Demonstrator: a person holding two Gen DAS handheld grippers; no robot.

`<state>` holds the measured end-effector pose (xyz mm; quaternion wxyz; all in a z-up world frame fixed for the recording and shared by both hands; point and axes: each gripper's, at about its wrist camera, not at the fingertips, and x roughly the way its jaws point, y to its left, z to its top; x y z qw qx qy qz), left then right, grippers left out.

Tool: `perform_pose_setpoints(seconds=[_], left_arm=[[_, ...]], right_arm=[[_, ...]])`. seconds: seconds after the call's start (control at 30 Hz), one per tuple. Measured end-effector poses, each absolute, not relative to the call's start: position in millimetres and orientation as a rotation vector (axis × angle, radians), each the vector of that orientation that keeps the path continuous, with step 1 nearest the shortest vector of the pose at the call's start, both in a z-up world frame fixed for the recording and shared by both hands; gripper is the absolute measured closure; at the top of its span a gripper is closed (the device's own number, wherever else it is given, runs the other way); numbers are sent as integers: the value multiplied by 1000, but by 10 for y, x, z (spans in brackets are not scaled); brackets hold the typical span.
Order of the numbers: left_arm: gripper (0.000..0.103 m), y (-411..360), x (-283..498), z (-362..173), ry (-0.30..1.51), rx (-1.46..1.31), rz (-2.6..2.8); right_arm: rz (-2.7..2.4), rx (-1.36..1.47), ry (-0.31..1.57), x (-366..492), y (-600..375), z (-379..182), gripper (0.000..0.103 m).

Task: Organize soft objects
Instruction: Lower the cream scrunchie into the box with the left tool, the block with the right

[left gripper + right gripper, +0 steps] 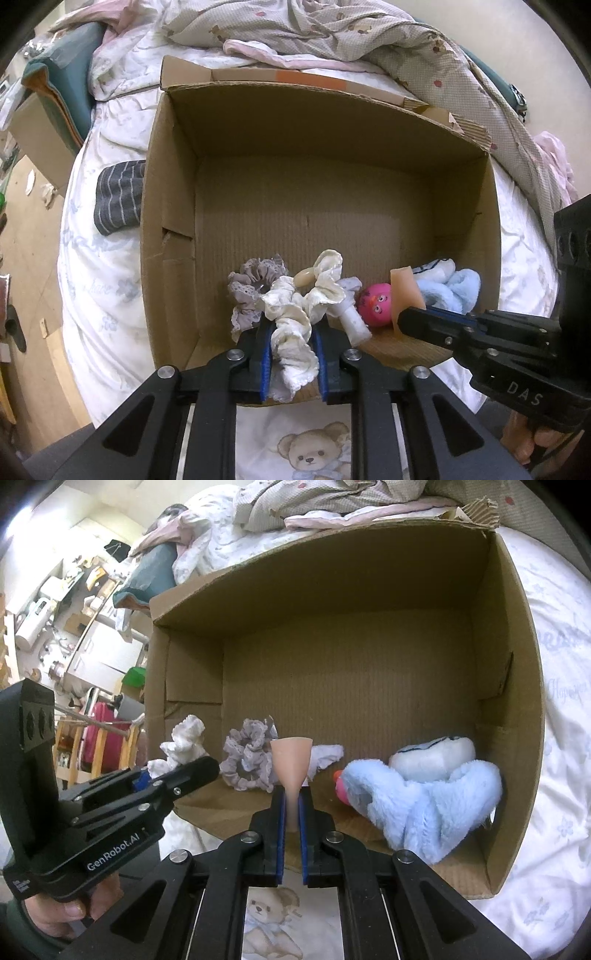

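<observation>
Over the box (173, 206) on the bed (96, 295), we hold both claws at its near wall. On the left, our left claw (291, 354) pinches a cream scrunchie (291, 332), its length running forward along the fingers, just beside a grey scrunchie (247, 291) on the floor. On the right, our right claw (293, 812) pinches a peach cone (291, 760), wide end forward, nearer the blue plush (424, 805).

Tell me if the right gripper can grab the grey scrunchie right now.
Probably not: the right gripper is already shut on a peach silicone piece, so it must drop that before reaching the grey scrunchie just beyond.
</observation>
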<state>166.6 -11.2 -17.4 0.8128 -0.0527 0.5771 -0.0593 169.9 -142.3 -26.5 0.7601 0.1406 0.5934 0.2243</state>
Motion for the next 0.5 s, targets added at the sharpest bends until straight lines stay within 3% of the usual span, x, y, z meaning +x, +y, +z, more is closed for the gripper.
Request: perform_pose_setpoints(seconds=[0.23, 0.33, 0.4, 0.5], left_arm=[[82, -106, 1656, -152, 1229, -114, -126], [72, -129, 1654, -132, 1228, -91, -124], [58, -134, 1651, -103, 1218, -86, -120], [51, -111, 1632, -34, 1190, -87, -112]], right_arm=[[496, 322, 1278, 1699, -1438, -245, 89], [502, 321, 1263, 1701, -1448, -210, 86], [502, 330, 1247, 1702, -1467, -170, 83], [499, 350, 1223, 1693, -1501, -111, 77]])
